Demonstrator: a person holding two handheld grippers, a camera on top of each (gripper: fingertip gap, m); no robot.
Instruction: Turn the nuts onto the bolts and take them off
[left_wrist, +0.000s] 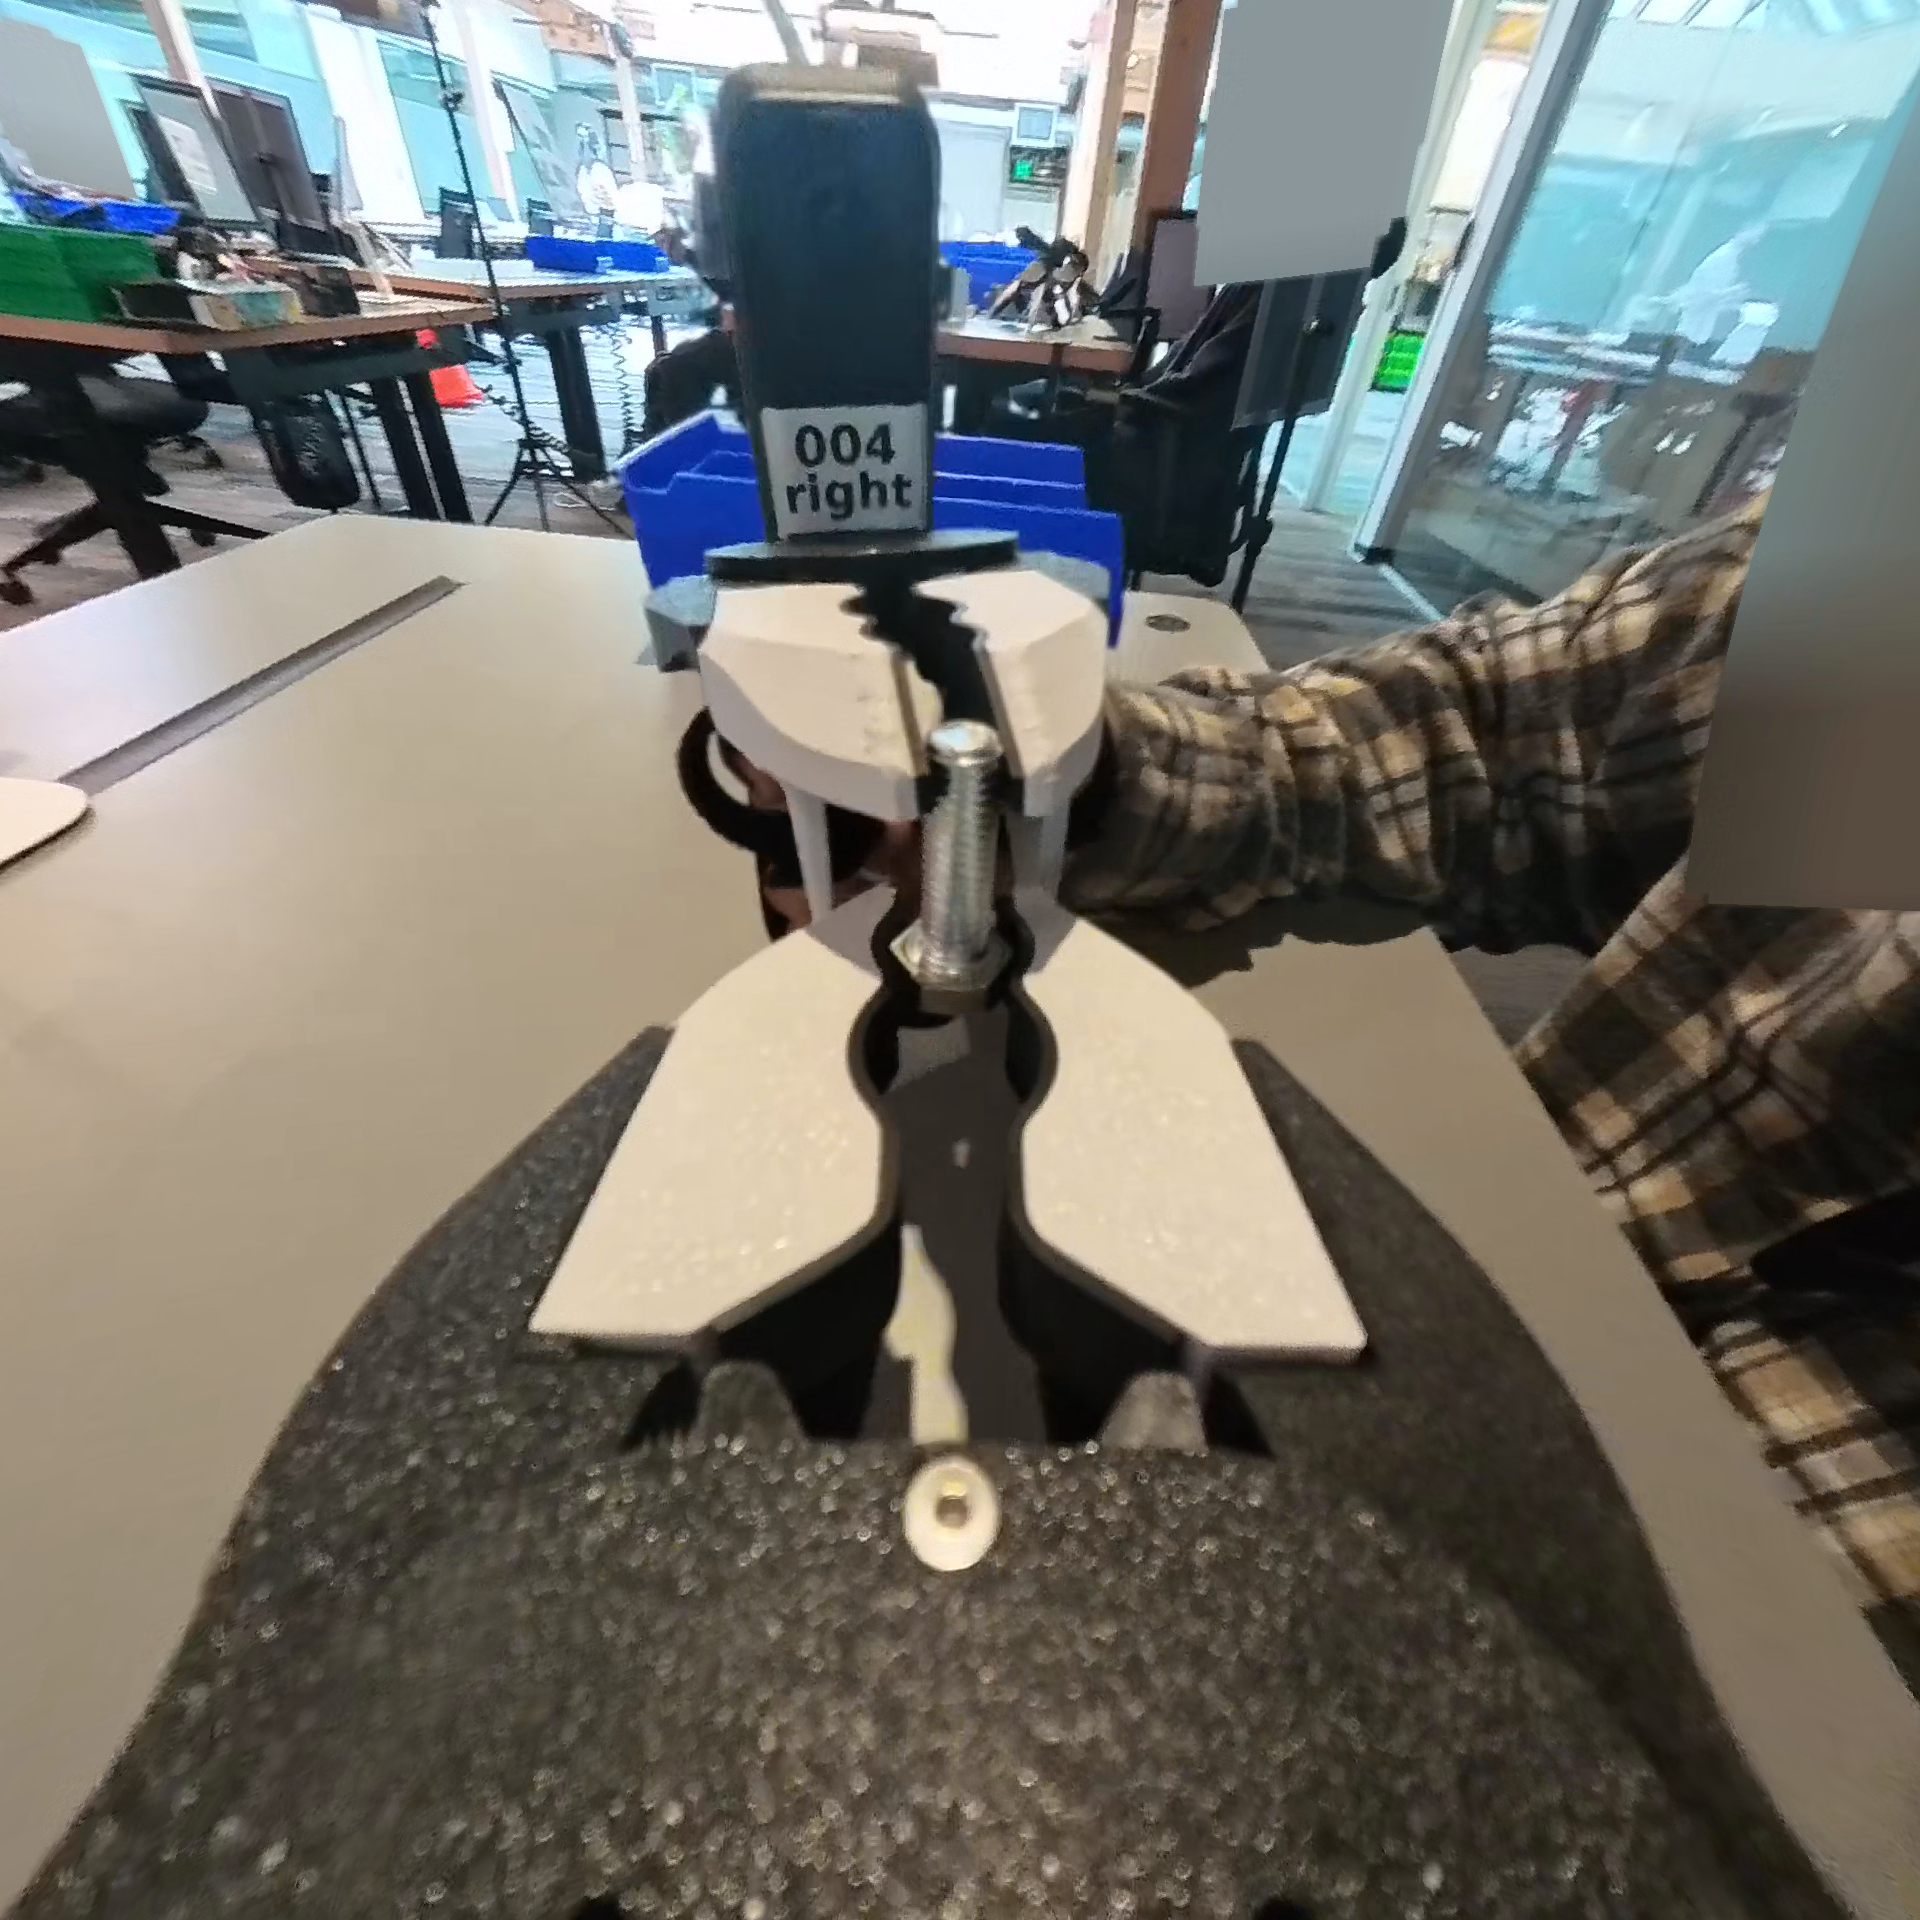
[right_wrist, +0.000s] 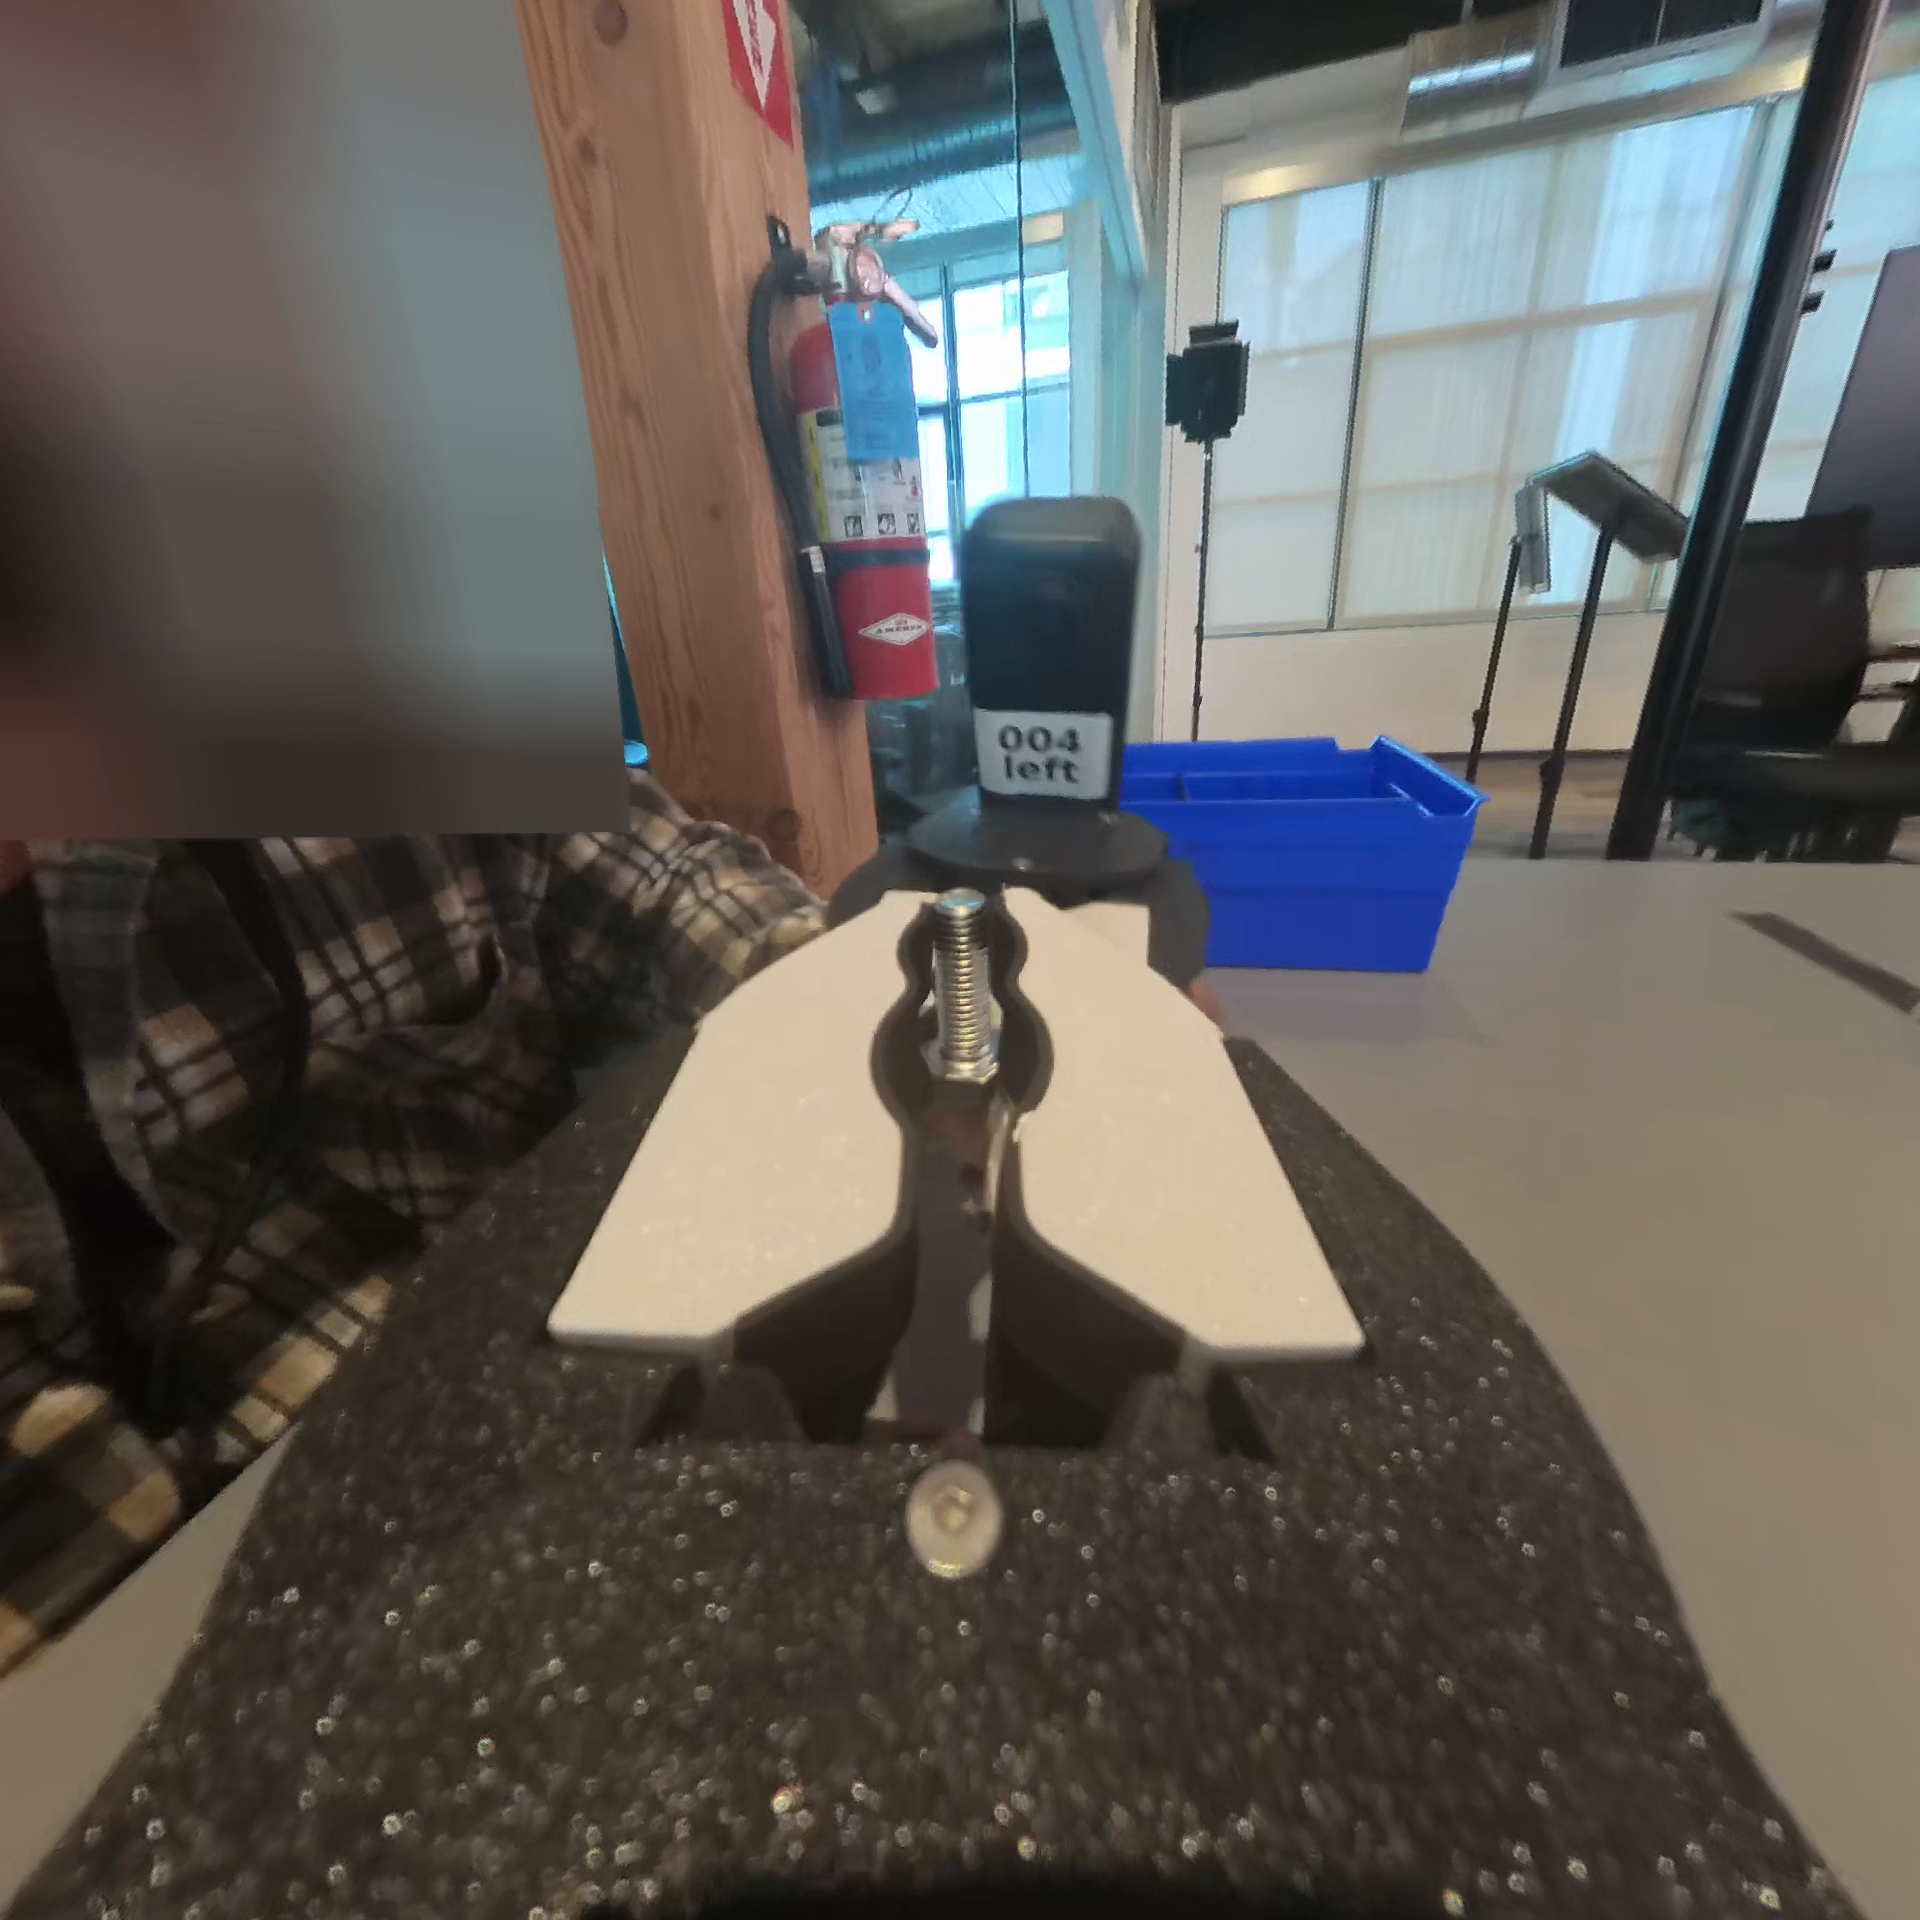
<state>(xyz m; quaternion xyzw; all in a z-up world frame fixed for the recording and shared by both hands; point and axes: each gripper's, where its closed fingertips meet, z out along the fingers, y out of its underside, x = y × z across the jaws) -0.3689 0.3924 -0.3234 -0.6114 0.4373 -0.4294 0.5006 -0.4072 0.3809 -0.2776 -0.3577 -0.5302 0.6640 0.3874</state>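
Two grippers face each other above the table (left_wrist: 364, 831): left gripper (left_wrist: 951, 971) pinches the nut (left_wrist: 948, 961), right gripper (right_wrist: 961, 1049) clamps the bolt (right_wrist: 961, 987) (threads showing).

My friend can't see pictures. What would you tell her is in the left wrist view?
A silver bolt is held between two tools that face each other above a grey table. The left tool pinches a hex piece at the near end, the right tool the far end. A plaid sleeve reaches in from the right.
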